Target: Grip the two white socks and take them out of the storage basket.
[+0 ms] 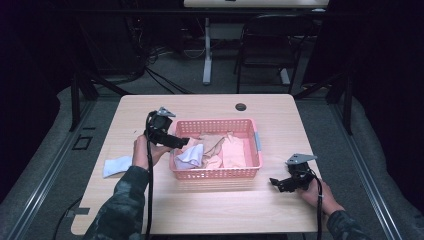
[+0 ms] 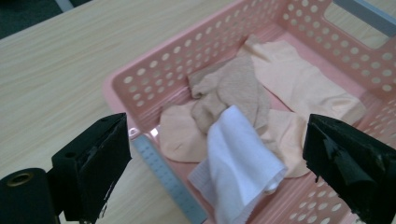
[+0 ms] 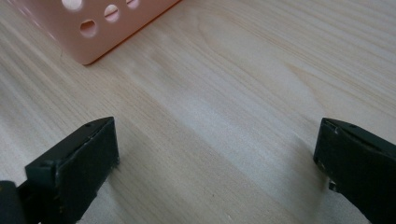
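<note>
A pink perforated basket (image 1: 248,126) (image 2: 154,79) sits mid-table and holds several cloths: peach and tan pieces (image 1: 227,150) (image 2: 289,79) and a white cloth (image 1: 190,155) (image 2: 240,163) at its left end. My left gripper (image 1: 179,142) (image 2: 219,163) hovers open over the basket's left rim, jaws wide on either side of the white cloth without touching it. Another white cloth (image 1: 117,165) lies on the table left of the basket. My right gripper (image 1: 275,183) (image 3: 215,163) rests open low over bare wood, right of the basket's front corner (image 3: 93,23).
The light wooden table (image 1: 210,205) has a dark cable hole (image 1: 241,106) near its far edge. Beyond the table stand a black chair (image 1: 270,45) and a desk leg (image 1: 207,50). Cables trail from both grippers.
</note>
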`<state>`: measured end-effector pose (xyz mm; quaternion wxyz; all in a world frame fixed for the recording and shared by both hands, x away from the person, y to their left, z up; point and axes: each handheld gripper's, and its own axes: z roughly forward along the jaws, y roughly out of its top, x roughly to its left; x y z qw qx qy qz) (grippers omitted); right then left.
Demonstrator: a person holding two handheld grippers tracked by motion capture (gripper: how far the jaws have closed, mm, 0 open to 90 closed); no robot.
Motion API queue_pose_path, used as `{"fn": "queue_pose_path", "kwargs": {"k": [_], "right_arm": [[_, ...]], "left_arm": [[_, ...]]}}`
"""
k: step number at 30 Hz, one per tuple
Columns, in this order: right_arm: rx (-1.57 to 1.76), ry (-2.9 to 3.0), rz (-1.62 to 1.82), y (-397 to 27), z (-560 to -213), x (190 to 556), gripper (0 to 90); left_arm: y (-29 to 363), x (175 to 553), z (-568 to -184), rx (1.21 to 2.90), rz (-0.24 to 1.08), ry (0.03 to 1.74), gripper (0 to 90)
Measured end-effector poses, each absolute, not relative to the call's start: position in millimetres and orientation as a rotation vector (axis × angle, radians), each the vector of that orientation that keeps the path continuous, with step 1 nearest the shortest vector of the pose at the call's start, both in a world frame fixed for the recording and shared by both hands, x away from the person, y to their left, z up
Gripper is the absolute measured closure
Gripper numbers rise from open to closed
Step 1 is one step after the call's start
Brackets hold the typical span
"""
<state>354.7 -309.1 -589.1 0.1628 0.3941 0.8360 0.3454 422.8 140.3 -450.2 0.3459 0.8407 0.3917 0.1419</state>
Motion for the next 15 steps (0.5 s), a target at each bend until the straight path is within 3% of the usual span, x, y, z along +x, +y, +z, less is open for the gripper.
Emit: {"fn": "queue_pose_path", "kwargs": {"k": [7,15], "right_arm": [[1.124,2.385,0.984,-309.2,-589.1,354.7,0.0],[1.127,2.385,0.983,-309.1,-589.0,354.6,0.0]], "left_arm": [[99.5,428.3,-479.8,2.361,0.262,0.984,17.5],[82.3,434.4,-498.4,2.462,0.227,1.058,33.1]]}}
